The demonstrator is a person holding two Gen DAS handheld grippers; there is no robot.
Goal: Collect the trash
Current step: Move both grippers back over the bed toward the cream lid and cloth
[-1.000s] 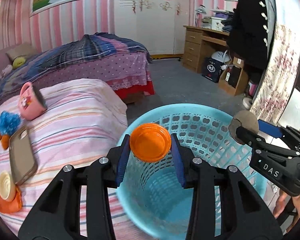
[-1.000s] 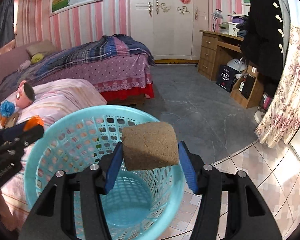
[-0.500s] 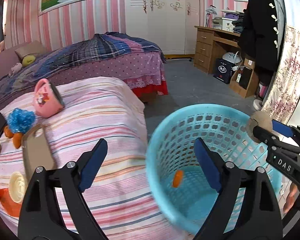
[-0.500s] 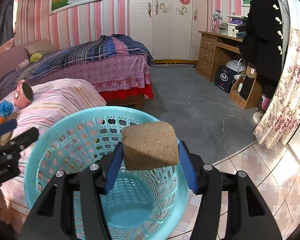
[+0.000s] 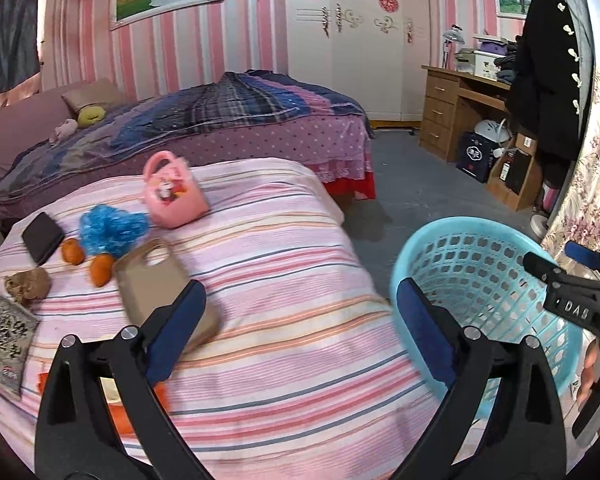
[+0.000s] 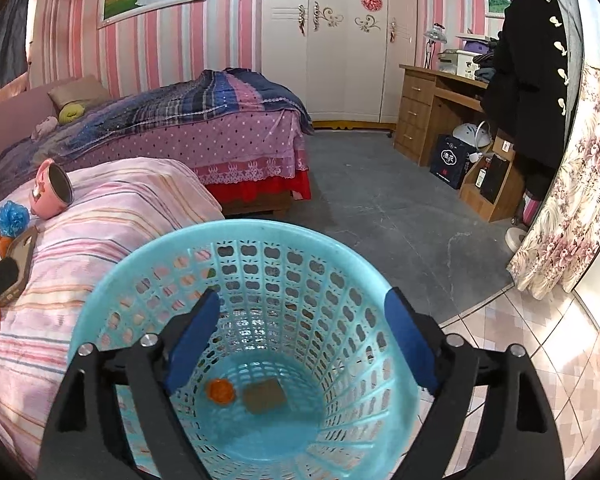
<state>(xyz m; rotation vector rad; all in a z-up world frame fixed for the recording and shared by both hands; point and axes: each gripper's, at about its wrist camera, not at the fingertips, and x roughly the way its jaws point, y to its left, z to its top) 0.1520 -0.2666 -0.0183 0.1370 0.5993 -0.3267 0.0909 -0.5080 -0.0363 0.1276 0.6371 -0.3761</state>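
The light blue basket [image 6: 112, 296] stands on the floor beside the striped bed; it also shows in the left wrist view [image 5: 476, 232]. On its bottom lie an orange lid [image 6: 220, 391] and a brown sponge block [image 6: 265, 396]. My right gripper [image 6: 302, 332] is open and empty above the basket's mouth. My left gripper [image 5: 300, 320] is open and empty over the striped bed [image 5: 300, 360]. On the bed lie a crumpled brown lump [image 5: 28, 285], orange peel pieces [image 5: 100, 270], a printed wrapper [image 5: 6, 338] and orange scraps [image 5: 120, 414].
Also on the bed are a pink mug [image 5: 174, 196], a blue pompom [image 5: 108, 228], a black phone [image 5: 42, 236] and a tan phone case [image 5: 160, 284]. A second bed [image 5: 220, 120], a wooden desk [image 5: 460, 112] and a hanging black coat [image 5: 548, 60] stand further off.
Both grippers opened: the orange lid dropped into the basket first, then the brown sponge block. My left gripper swung left from the basket to over the bed.
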